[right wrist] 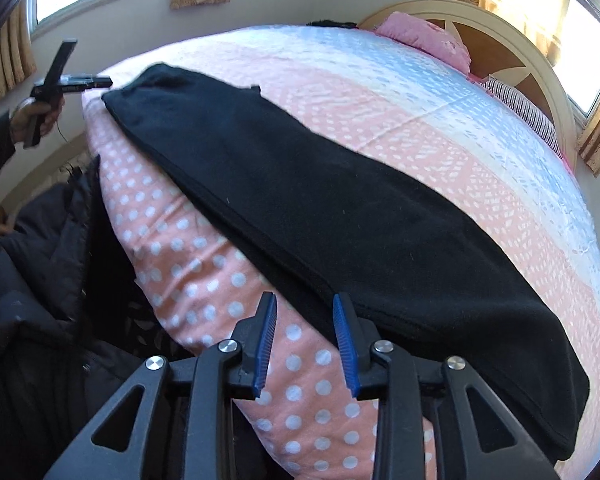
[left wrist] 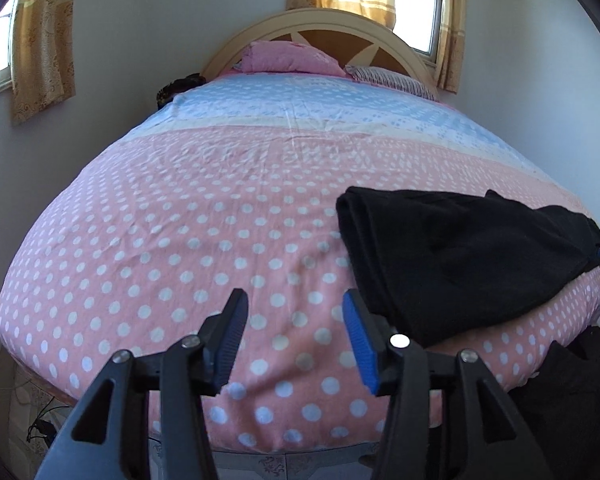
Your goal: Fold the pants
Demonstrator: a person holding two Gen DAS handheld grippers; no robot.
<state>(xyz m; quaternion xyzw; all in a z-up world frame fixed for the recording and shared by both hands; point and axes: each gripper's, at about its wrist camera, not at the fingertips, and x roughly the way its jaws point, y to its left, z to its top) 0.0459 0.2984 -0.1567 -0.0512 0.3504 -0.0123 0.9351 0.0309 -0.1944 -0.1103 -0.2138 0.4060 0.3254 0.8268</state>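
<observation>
- Where the bed's near edge runs, black pants lie flat along it as one long dark band of fleece-like fabric, apparently doubled leg on leg, with a stitched seam down the near side.
- One end of the band reaches close to the left gripper; the other end lies just beside the right gripper.
- Left gripper: blue-padded fingers spread apart, holding nothing, just left of the pants' end, above the sheet.
- Right gripper: fingers spread, nothing between them, at the pants' near edge.
- Bedsheet: pink with white dots near, pale blue band farther off.
- Pink pillow and striped pillow against an arched wooden headboard.
- Yellow curtains at the windows.
- Dark jacket beside the bed.
</observation>
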